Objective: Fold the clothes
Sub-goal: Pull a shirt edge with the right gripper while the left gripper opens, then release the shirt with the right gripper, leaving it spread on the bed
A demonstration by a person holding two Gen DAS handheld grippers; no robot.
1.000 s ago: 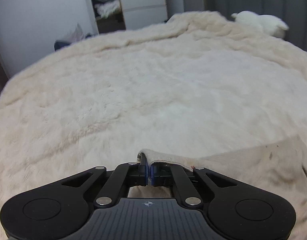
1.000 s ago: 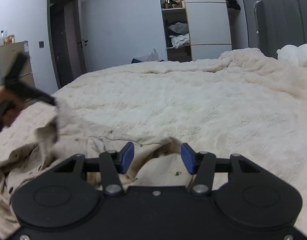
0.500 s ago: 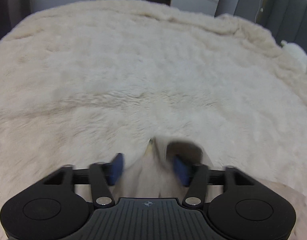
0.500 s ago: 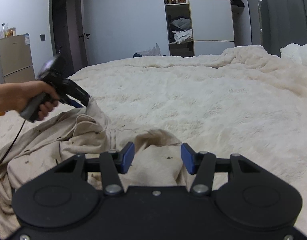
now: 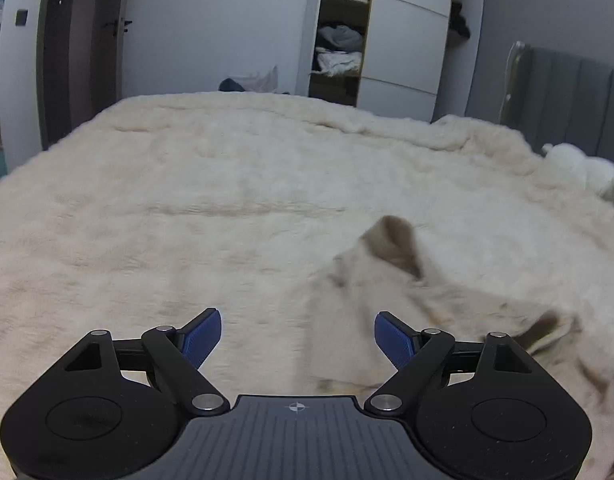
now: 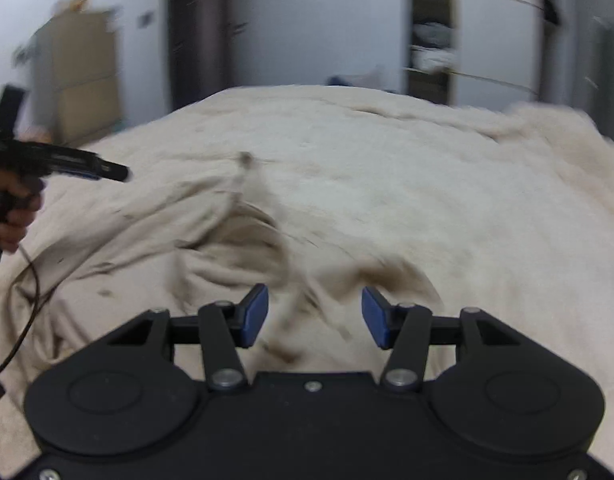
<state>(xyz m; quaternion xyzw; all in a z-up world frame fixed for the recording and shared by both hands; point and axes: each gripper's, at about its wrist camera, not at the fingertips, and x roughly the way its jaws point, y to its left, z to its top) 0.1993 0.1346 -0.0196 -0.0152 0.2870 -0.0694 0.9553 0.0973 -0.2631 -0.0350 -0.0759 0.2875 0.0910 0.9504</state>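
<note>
Limp beige cloth garment (image 6: 155, 240) lies rumpled on the bed's near edge; both grippers gape empty; pinch a hem corner.

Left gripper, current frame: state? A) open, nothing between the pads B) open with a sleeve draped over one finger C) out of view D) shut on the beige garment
A: the left gripper has its blue pads spread wide with only the fluffy blanket showing between them; the beige garment lies loose off to its right, untouched.
</note>
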